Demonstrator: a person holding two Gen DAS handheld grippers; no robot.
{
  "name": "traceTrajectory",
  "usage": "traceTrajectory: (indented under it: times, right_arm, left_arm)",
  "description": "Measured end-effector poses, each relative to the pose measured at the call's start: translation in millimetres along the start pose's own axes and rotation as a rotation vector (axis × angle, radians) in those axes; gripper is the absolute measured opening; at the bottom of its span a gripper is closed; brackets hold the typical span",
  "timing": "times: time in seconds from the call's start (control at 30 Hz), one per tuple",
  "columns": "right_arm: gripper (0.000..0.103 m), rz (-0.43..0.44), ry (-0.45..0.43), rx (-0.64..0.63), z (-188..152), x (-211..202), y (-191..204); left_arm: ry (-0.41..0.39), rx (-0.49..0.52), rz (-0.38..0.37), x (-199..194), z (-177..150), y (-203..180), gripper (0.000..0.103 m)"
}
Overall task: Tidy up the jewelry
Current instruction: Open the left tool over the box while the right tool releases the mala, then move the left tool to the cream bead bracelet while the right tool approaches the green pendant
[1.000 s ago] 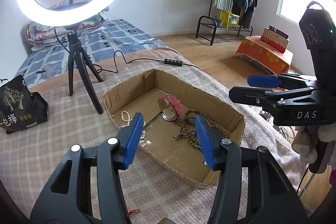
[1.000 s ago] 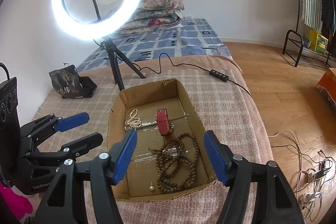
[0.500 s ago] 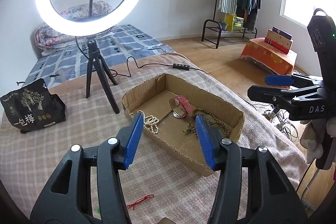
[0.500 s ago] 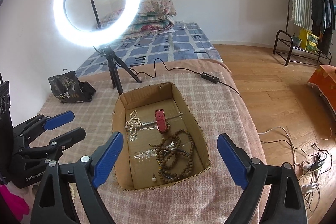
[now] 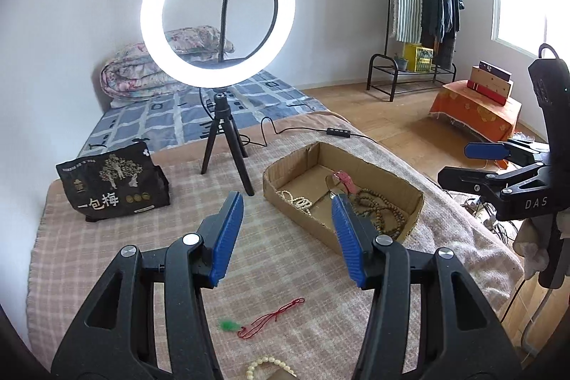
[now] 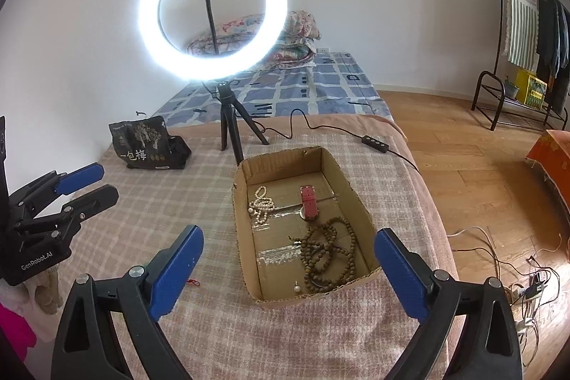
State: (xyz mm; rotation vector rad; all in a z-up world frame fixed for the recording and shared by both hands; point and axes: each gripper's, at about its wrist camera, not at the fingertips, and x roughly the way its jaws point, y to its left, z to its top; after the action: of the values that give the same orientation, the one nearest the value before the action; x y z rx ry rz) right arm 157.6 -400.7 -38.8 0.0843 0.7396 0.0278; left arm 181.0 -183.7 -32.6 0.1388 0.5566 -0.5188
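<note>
A shallow cardboard box (image 6: 358, 202) (image 5: 413, 193) sits on the checked blanket. It holds a white pearl strand (image 6: 261, 203) (image 5: 297, 200), a red-strapped watch (image 6: 309, 202) (image 5: 345, 180), brown wooden beads (image 6: 327, 253) (image 5: 383, 212) and a small pearl earring (image 6: 296, 287). A red cord (image 5: 272, 317), a green bit (image 5: 226, 326) and a cream bead bracelet (image 5: 267, 364) lie on the blanket near my left gripper (image 5: 286, 237), which is open and empty. My right gripper (image 6: 288, 267) is wide open and empty, above the box's near end.
A lit ring light on a black tripod (image 6: 228, 127) stands behind the box, its cable and switch (image 6: 374, 141) trailing right. A black printed bag (image 5: 112, 184) stands at the left. The bed edge drops to the wooden floor (image 6: 481, 173) on the right.
Both grippers have pulled back and up from the box. The right gripper's jaws have opened much wider. The red cord and cream bracelet have come into the left wrist view.
</note>
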Motion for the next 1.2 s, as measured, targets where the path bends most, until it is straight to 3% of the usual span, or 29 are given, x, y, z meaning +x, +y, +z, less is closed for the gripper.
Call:
traceTrajectory:
  times: [0.3,0.53,0.8,1.1,1.2]
  right_arm:
    - [0.098,0.038,-0.019,-0.016,-6,-10,31]
    - [0.098,0.082,0.001,-0.031,-16,-2,51]
    - [0.096,0.173,0.074,-0.105,-45,17,85]
    - [0.077,0.258,0.183,-0.172,-68,63,114]
    - [0.072,0.298,0.212,-0.198,-67,78,125]
  left_arm:
    - [-0.032,0.006,0.067,-44,-12,28,0.053]
    - [-0.014,-0.020,0.083,-53,-29,58,0.053]
    - [0.092,-0.088,0.071,-35,-71,105,0.053]
    - [0.229,-0.139,-0.020,-18,-136,110,0.053]
    - [0.286,-0.151,-0.061,-11,-153,102,0.040]
